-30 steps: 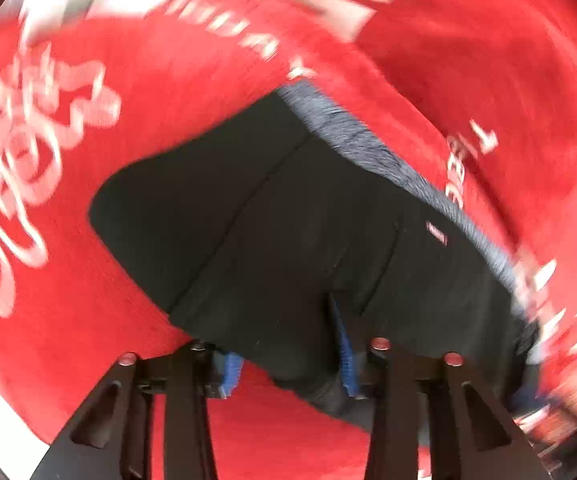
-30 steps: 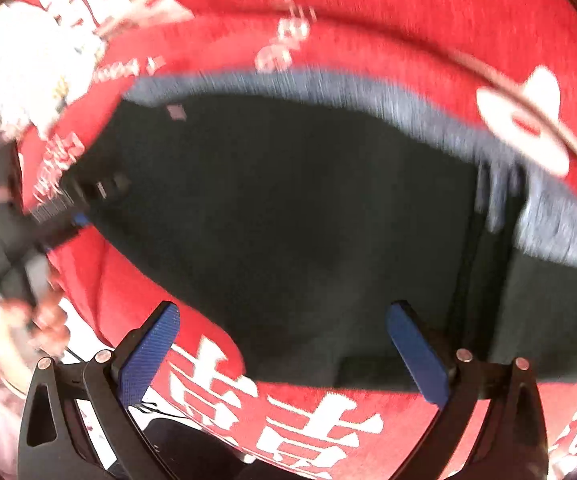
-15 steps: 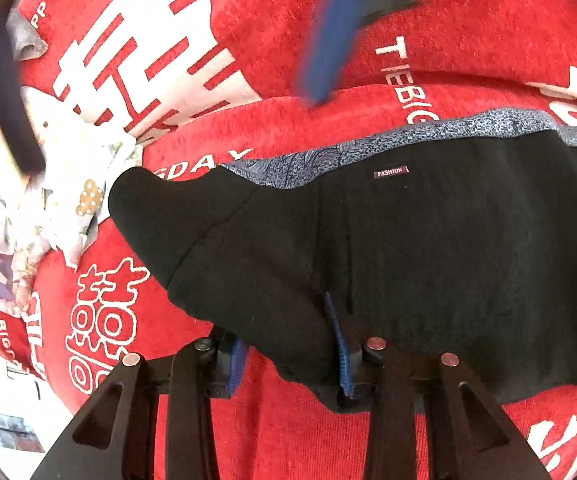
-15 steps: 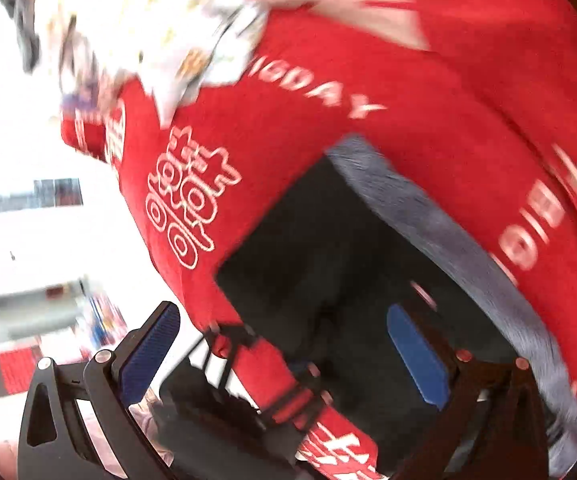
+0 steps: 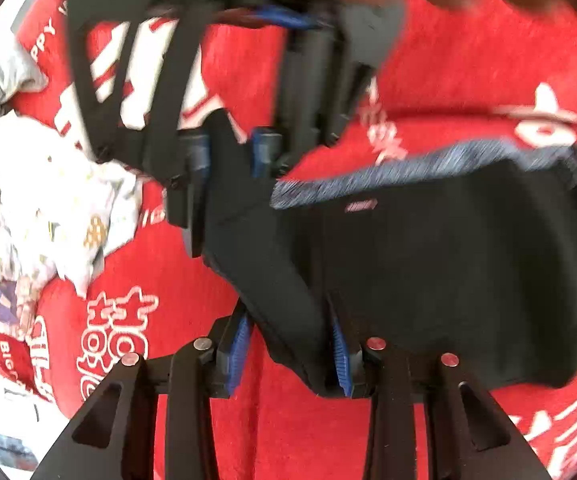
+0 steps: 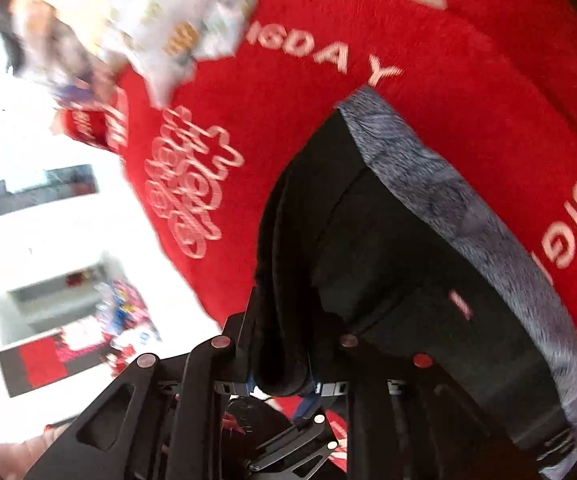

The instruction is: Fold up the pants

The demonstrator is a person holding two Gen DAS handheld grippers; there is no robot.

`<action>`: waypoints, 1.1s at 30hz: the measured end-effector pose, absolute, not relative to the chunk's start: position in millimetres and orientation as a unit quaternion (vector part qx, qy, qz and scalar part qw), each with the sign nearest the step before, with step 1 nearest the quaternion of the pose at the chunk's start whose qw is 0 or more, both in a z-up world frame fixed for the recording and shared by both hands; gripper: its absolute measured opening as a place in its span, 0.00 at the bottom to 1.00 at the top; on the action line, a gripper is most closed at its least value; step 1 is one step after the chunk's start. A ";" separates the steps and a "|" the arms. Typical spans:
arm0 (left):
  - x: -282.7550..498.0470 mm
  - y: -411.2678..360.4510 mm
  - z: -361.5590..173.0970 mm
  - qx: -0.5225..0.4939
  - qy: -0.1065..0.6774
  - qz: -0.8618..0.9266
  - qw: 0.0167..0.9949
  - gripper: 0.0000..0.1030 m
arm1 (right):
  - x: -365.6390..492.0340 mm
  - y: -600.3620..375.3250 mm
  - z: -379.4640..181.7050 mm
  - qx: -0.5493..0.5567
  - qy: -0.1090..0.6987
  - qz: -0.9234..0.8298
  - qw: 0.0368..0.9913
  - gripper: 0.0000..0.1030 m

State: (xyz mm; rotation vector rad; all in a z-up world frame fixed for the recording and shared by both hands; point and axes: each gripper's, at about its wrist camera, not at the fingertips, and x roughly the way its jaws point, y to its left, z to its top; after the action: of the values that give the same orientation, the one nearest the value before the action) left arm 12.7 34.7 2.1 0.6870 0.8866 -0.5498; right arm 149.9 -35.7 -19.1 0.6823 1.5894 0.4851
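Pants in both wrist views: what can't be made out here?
- Legs of the pants: right of the left wrist view, cut off by the edge.
- Small label: motion blur, text unreadable.
- Right gripper pads: right wrist view, buried in bunched black cloth.
- Right gripper's upper body: left wrist view, smeared by blur.
- White patterned cloth: blurred, kind unclear.
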 end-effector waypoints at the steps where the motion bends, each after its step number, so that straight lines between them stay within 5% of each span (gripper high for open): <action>1: 8.6 31.3 12.2 0.317 0.409 -0.265 0.813 0.36 | 140.9 -47.9 -9.4 0.319 0.674 0.216 0.631 0.21; 17: -116.0 -112.5 124.3 0.302 0.306 -0.433 0.792 0.36 | -94.6 -262.1 105.5 0.495 0.434 0.142 0.740 0.21; 33: -272.2 -242.4 2.1 0.428 0.347 -0.519 0.653 0.36 | -309.7 -370.9 -47.9 0.620 0.412 -0.030 0.667 0.21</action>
State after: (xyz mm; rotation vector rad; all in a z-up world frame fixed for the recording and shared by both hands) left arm -272.2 -242.4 2.1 0.9717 0.7866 -1.1781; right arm -309.7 -370.9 -47.9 1.3998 0.9292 -0.0678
